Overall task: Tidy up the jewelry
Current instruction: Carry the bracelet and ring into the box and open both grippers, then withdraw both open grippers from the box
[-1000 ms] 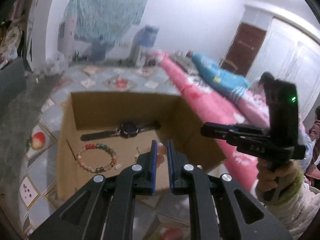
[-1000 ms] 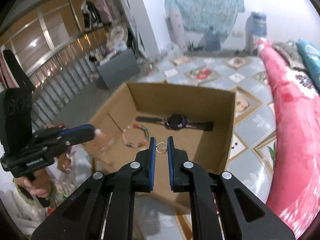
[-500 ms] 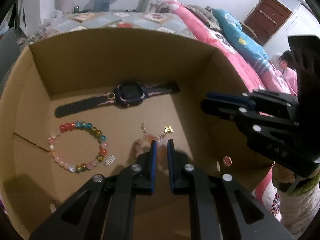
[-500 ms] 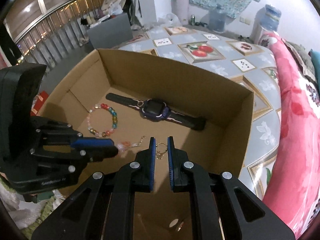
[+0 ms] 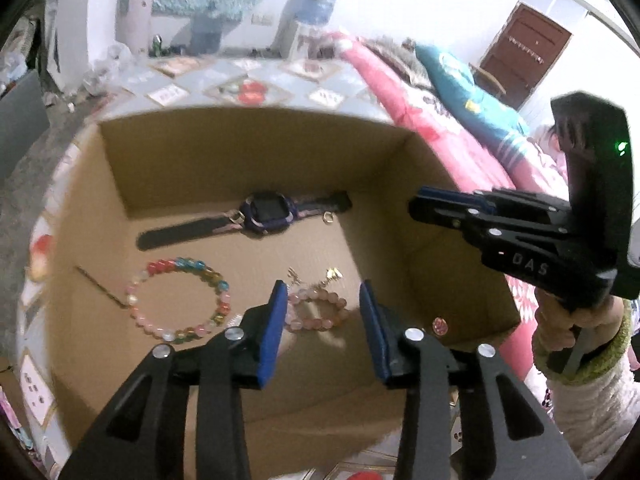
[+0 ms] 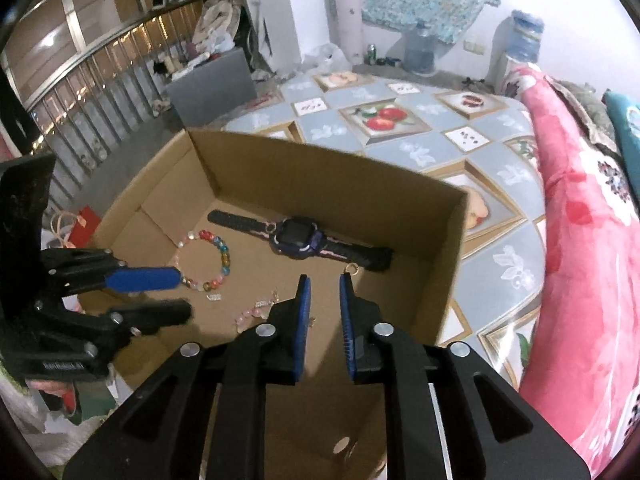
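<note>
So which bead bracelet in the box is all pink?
The smaller bracelet, lying between the left gripper's opening fingers. The bigger bracelet beside it mixes red, blue, yellow and pink beads.

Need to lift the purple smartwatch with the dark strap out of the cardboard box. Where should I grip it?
Grip the purple smartwatch across its thick case, coming from above with the jaws spanning the narrow width. It lies flat on the cardboard box floor, and the dark strap looks too thin to pinch.

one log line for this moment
left gripper: opening, pink bracelet dropped in box | right gripper: opening, empty, gold ring dropped
</note>
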`<control>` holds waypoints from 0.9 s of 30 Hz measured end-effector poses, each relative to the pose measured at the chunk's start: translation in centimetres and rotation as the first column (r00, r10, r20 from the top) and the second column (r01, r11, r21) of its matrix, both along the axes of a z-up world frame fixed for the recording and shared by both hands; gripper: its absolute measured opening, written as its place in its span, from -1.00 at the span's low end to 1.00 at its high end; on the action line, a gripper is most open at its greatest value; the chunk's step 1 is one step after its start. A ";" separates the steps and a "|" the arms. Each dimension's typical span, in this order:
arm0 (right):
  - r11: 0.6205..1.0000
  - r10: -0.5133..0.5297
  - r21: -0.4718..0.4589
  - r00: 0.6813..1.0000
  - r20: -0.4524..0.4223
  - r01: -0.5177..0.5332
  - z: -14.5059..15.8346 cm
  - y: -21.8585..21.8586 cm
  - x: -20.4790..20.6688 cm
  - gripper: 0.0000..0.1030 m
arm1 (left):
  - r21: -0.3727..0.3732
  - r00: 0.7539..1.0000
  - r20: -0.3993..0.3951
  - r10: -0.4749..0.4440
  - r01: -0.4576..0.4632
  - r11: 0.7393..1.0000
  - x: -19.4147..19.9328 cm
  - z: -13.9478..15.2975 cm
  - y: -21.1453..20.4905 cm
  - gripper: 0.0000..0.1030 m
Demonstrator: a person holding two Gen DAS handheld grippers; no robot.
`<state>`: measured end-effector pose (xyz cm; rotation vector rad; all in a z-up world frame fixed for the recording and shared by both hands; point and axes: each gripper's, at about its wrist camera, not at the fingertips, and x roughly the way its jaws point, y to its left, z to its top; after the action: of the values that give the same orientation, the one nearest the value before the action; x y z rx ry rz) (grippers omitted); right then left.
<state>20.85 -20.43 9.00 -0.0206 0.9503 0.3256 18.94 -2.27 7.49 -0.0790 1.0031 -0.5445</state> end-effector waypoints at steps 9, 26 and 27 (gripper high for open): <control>0.992 -0.077 0.105 0.996 0.051 0.072 2.5 -3.5 -3.8 -0.34 | 0.071 0.952 0.254 0.169 -0.193 0.979 -3.2 4.5 6.4 0.22; 0.953 -0.144 0.250 0.981 -0.132 0.173 -2.7 -4.3 -7.5 0.04 | 0.042 0.921 -0.002 0.389 -0.388 0.921 -1.8 -2.6 12.1 0.51; 0.958 -0.144 0.229 0.981 -0.131 0.171 -2.8 -3.9 -7.6 0.04 | 0.014 0.925 -0.036 0.378 -0.377 0.926 -1.6 -3.0 11.9 0.51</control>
<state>13.25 -24.30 6.22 0.2964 1.0125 0.2938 17.31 9.60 4.48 -0.2721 0.9959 -0.1857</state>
